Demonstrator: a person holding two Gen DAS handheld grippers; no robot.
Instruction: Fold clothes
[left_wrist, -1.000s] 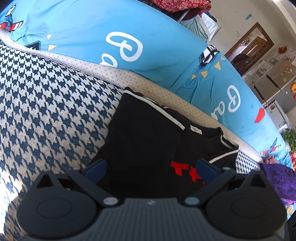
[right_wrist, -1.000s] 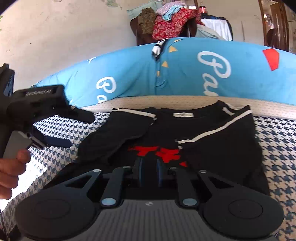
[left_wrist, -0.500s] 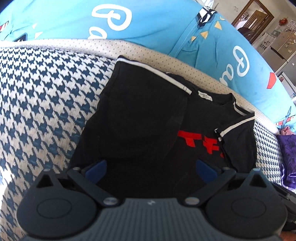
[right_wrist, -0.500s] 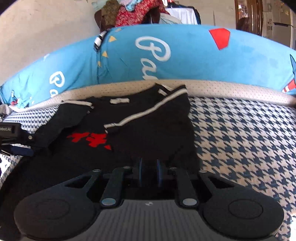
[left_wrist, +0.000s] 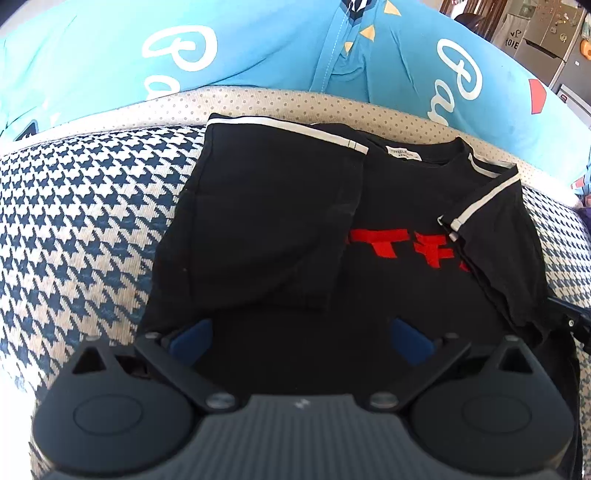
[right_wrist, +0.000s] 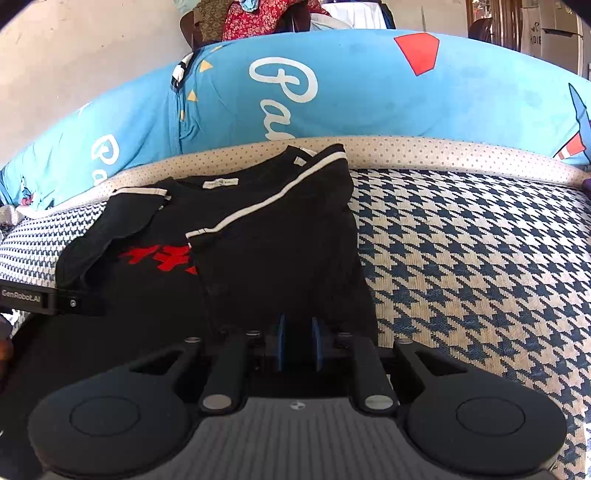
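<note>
At the near hem of the black T-shirt (left_wrist: 266, 221), left claw (left_wrist: 301, 336) spread wide, pads well apart, holding nothing, poised over the lower left of the cloth. Right claw (right_wrist: 298, 343) at the lower right, pads drawn nearly together with a slim dark gap; black cloth pinched there or not, cannot tell.

Beyond both, shirt lying flat on the houndstooth cover (right_wrist: 461, 258), collar toward the back edge, both sleeved sides already folded inward, partly over the red print (left_wrist: 406, 247).

Likely next: lifting the hem toward the collar. Risks, as a guess:
- catching only the top layer on one side and leaving the underlayer behind
- uneven lift between the two claws, skewing the fold
- folded-in side panels sliding open during the lift

Plenty of open room toward the right edge of the cover, some to the left. Tighter at the back edge, with the dotted border (left_wrist: 258, 99) and blue bolster (left_wrist: 258, 48) just behind the collar.
</note>
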